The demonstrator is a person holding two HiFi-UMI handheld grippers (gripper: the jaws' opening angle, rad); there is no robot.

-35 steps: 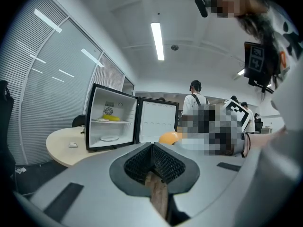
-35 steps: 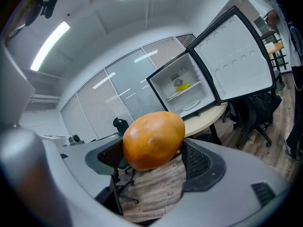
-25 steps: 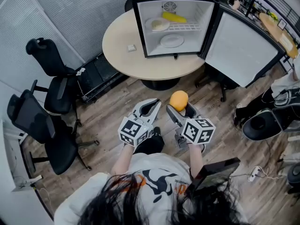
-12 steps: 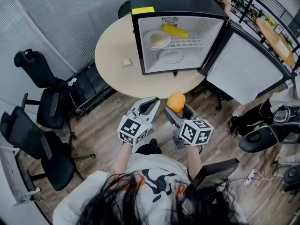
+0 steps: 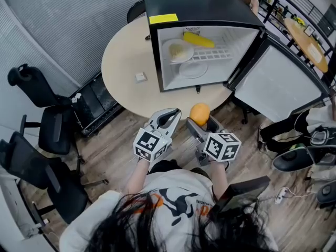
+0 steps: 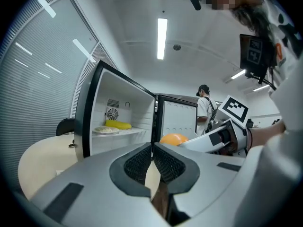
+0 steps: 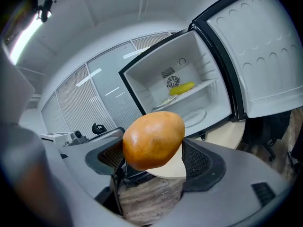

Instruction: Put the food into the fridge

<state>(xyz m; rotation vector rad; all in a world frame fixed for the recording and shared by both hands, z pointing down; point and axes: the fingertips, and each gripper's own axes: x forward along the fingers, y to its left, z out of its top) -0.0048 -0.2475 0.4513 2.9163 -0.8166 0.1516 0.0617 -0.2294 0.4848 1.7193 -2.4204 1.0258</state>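
The right gripper (image 5: 201, 121), just below the middle of the head view, has its jaws closed on a round orange-yellow fruit (image 7: 154, 140), mango-like, which sits up between the pads and fills the centre of the right gripper view. Just left of it the left gripper (image 6: 152, 150) has its jaws pressed together with nothing between them. Both are held over the wooden floor, short of the near edge of the round table (image 5: 126, 72). On that table, at the top centre of the frame, stands the small fridge (image 5: 194, 1) with its door (image 5: 278, 83) swung wide to the right. Inside, the upper shelf already carries a corn cob (image 5: 198, 39) and a plate with pale food (image 5: 178, 51); an empty plate (image 5: 193, 69) lies on the floor of the fridge. So part of the food looks stowed, while the fruit is in hand and well apart from the opening; it remains to be carried in and released
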